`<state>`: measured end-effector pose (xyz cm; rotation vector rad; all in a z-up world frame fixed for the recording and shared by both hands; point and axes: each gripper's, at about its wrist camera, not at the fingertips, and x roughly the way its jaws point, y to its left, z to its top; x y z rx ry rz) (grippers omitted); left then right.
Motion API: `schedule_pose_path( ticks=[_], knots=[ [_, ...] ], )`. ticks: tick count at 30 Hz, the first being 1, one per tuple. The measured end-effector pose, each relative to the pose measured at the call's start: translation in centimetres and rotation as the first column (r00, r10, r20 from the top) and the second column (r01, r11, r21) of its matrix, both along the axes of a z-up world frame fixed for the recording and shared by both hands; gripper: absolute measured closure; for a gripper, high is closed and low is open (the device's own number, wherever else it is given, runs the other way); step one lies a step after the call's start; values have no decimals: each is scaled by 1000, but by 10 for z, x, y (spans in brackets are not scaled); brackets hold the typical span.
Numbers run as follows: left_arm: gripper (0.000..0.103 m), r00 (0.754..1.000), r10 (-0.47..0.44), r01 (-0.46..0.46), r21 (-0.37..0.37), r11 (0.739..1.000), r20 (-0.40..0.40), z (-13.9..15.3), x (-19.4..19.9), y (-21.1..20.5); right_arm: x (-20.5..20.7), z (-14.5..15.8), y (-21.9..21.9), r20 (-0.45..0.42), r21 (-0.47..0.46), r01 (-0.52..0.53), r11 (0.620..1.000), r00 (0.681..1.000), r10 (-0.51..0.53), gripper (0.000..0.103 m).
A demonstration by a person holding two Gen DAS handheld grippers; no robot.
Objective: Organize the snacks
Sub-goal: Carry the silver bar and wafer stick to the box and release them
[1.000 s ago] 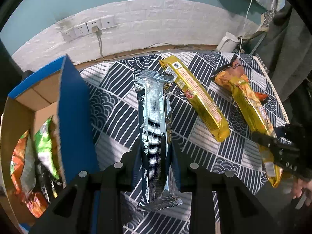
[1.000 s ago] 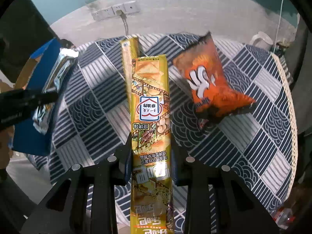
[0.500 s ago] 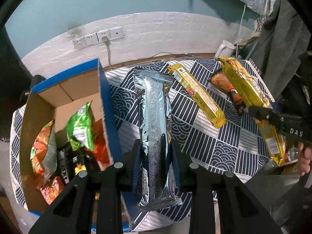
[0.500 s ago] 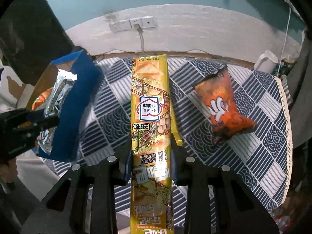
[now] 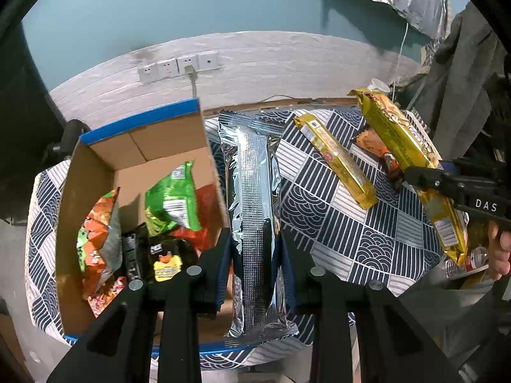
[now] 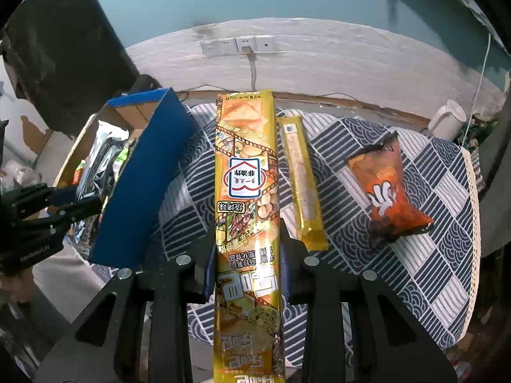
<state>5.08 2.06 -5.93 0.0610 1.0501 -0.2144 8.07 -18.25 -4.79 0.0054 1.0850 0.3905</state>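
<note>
Between the left tool's [image 5: 255, 249] jaws, silver packet [image 5: 252, 191] clamped lengthwise

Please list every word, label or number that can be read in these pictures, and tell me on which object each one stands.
"DAS": on the right tool, seen from the left wrist.
"非油炸": upside down in the house-shaped badge on the yellow snack pack.
Other print on that pack, and on the snacks in the box: too small or blurred.
</note>
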Motion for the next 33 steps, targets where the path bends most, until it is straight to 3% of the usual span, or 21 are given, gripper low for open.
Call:
schedule_pose_path(
  ticks=[17, 33],
  knots=[
    [74, 990, 134, -135, 21, 991, 49, 6, 5, 87, 23, 18, 100, -8, 19, -112, 993, 994, 112, 73],
    [74, 977, 214, -214, 16, 977, 18, -15, 15, 156, 49, 1, 187, -75, 46, -188, 981, 979, 191, 73]
  ],
)
